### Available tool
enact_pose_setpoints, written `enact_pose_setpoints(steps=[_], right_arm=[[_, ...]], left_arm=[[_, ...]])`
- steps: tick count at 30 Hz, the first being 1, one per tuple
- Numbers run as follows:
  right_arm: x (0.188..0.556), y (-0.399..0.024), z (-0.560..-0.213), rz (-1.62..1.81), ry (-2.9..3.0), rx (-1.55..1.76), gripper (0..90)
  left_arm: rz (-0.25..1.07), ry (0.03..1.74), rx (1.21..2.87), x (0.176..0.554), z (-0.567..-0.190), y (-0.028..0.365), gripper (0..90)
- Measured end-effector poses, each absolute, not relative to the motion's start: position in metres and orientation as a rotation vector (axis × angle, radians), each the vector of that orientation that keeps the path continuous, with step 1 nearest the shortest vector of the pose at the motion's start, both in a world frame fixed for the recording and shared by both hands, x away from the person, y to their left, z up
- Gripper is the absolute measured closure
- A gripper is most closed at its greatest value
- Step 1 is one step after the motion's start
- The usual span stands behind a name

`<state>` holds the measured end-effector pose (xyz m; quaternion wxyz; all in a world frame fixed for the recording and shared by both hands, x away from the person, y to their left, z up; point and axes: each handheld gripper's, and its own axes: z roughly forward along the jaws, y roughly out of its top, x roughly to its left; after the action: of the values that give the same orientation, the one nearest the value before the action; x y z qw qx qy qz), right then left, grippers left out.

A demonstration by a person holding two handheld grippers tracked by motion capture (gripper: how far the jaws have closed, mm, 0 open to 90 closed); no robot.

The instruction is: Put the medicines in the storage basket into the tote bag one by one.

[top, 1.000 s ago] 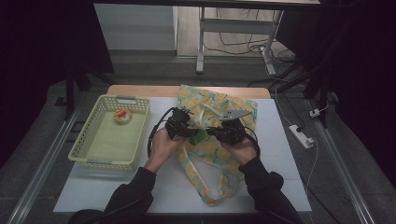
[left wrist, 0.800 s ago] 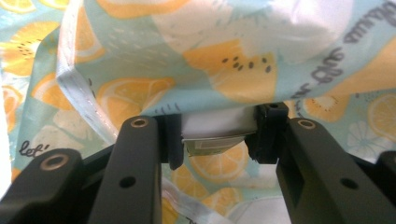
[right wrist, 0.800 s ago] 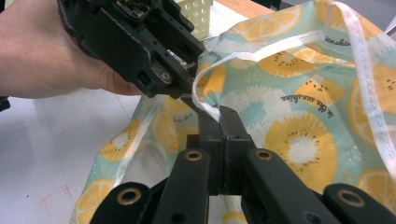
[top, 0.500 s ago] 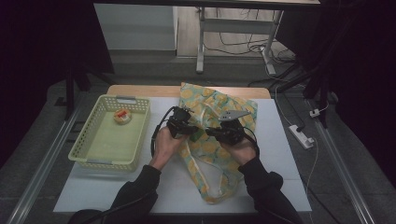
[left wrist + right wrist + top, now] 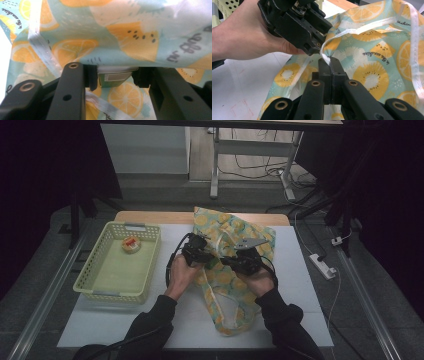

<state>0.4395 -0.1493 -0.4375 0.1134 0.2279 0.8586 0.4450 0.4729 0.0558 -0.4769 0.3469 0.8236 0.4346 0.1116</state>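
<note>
The right gripper point(image 5: 329, 61) has its fingers clamped on the fruit-print bag's point(image 5: 235, 275) white trim point(image 5: 325, 56). The left gripper point(image 5: 115, 78), fingers just easing apart, holds a small green packet point(image 5: 115, 79) at the bag's edge.

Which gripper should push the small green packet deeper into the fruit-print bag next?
Left. The left gripper already has the green packet between its jaws at the bag opening; the right gripper is clamped on the bag's edge, holding it up.

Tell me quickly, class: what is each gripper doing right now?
Left gripper: jaws just opening, a small green packet between them at the fruit-print bag.
Right gripper: shut on the bag's white edge tape.
</note>
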Motion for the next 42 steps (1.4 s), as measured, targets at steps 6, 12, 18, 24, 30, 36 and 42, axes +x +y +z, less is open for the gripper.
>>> enact_pose_setpoints(steps=[6,12,18,24,30,36,42], right_arm=[[0.441,-0.151,-0.438,1.310,2.515,0.677,89.7],[0.440,-0.152,-0.436,1.321,2.506,0.677,89.7],[0.441,-0.154,-0.435,1.328,2.505,0.685,89.7],[0.441,-0.153,-0.436,1.324,2.510,0.686,89.6],[0.442,-0.153,-0.436,1.323,2.512,0.684,89.6],[0.442,-0.153,-0.437,1.322,2.514,0.684,89.6],[0.442,-0.154,-0.436,1.322,2.513,0.684,89.6]], left_arm=[[0.277,1.109,2.113,0.467,-0.472,0.058,46.1],[0.272,1.063,2.141,0.455,-0.464,0.058,34.7],[0.259,1.017,2.178,0.439,-0.461,0.063,28.8],[0.169,0.968,2.144,0.426,-0.457,0.076,24.0],[0.131,0.934,2.133,0.415,-0.454,0.089,19.7],[0.126,0.923,2.111,0.405,-0.448,0.106,11.4],[0.115,0.931,2.097,0.401,-0.445,0.125,3.6]])
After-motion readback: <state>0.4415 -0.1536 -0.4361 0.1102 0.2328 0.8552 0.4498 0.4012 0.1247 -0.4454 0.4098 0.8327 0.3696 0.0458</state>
